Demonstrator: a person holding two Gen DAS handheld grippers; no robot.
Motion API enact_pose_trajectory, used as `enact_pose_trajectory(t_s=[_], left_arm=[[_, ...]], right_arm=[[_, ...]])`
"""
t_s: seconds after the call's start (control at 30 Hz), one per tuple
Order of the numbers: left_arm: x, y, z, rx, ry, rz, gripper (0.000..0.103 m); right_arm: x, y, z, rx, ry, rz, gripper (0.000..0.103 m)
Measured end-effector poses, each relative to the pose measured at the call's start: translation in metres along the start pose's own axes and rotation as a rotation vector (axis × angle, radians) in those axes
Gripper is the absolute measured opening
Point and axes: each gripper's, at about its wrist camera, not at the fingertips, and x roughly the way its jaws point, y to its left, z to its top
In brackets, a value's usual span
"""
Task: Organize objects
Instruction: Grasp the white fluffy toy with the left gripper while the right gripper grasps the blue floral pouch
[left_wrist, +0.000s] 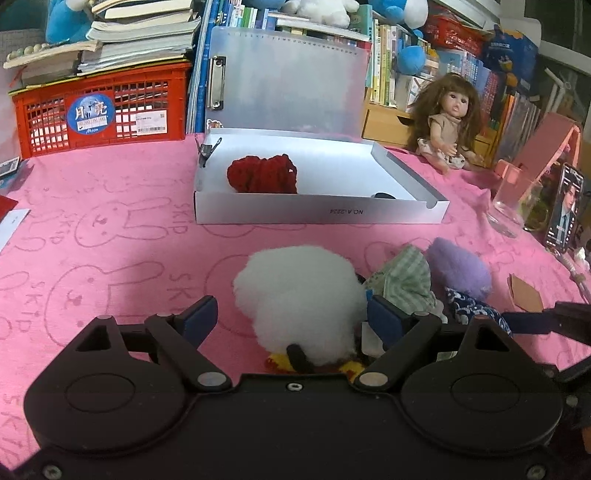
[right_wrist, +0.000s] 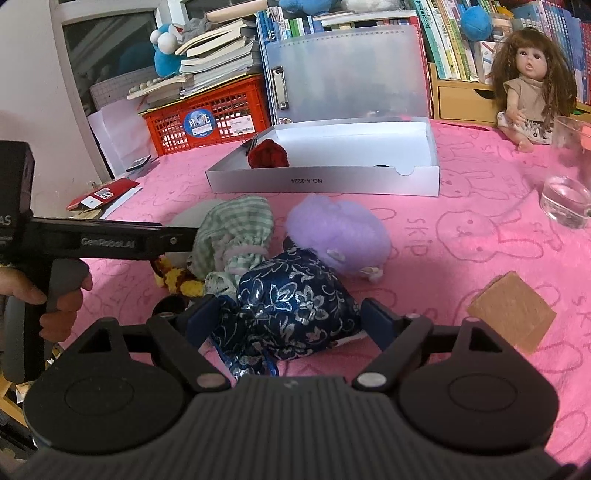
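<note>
Two grippers, both wide open, gripping nothing: left gripper (left_wrist: 290, 319) straddles white plush (left_wrist: 299, 299), right gripper (right_wrist: 291, 319) straddles blue brocade pouch (right_wrist: 291, 306). Ahead: one box (right_wrist: 325, 182) marked "NO.A-222A", one red yarn piece (left_wrist: 263, 174) inside. Cloth (left_wrist: 110, 229) reads "SKIP".

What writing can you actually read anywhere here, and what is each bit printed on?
"NO.A-222A", upside down, on the front wall of the white box.
"SKIP", repeated beside rabbit outlines on the pink cloth.
"GenRobot.AI", on the left gripper.
"月亮", on the round sticker of the red crate.
Book spines and the crate's white label: too small to read.
</note>
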Motion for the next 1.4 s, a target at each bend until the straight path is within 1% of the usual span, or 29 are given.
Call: enact_pose_trajectory(t_s=[0.2,0.33,0.4,0.47,0.5,0.53,0.57,0.63,0.67,0.7,0.77,0.83,0.93,1.07,1.4], left_arm=[[0.011,0.001,0.004,-0.028,0.007,-0.001,0.088],[0.015,-0.001,0.004,-0.038,0.006,-0.005,0.085],[0.016,-0.001,0.004,-0.044,0.002,-0.011,0.082],[0.016,-0.001,0.004,-0.049,-0.001,-0.024,0.074],[0.015,-0.001,0.004,-0.051,-0.002,-0.033,0.073],[0.015,-0.002,0.003,-0.052,-0.005,-0.030,0.071],[0.014,-0.002,0.003,-0.049,-0.008,-0.030,0.069],[0.013,-0.003,0.002,-0.045,-0.013,-0.029,0.067],[0.012,-0.003,0.002,-0.045,-0.014,-0.029,0.066],[0.011,-0.003,0.002,-0.045,-0.015,-0.029,0.066],[0.010,-0.003,0.001,-0.044,-0.018,-0.025,0.064],[0.007,-0.004,0.002,-0.037,-0.025,-0.017,0.064],[0.001,-0.005,0.003,-0.027,-0.036,-0.012,0.063],[-0.006,-0.004,0.007,-0.028,-0.056,-0.010,0.063],[-0.018,0.003,0.019,-0.053,-0.088,-0.004,0.063]], right_arm=[[0.005,-0.001,-0.001,-0.003,-0.007,-0.001,0.093],[0.010,-0.001,0.000,-0.006,-0.004,-0.010,0.095],[0.011,-0.001,0.000,-0.004,-0.005,-0.010,0.095],[0.011,-0.002,0.000,-0.001,-0.006,-0.008,0.095],[0.011,-0.003,-0.001,0.000,-0.006,-0.006,0.095],[0.010,-0.003,-0.001,0.001,-0.007,-0.004,0.094],[0.010,-0.003,-0.001,0.003,-0.009,-0.002,0.090],[0.009,-0.002,-0.002,0.007,-0.011,0.003,0.088],[0.009,-0.001,-0.002,0.007,-0.012,0.002,0.086],[0.008,0.000,-0.003,0.007,-0.016,0.004,0.084],[0.006,0.001,-0.004,0.014,-0.022,0.015,0.076],[0.004,0.002,-0.005,0.022,-0.029,0.019,0.071],[0.002,0.003,-0.005,0.042,-0.036,0.020,0.066],[-0.001,0.004,-0.004,0.053,-0.044,0.011,0.063],[-0.021,0.007,0.009,0.042,-0.113,0.010,0.062]])
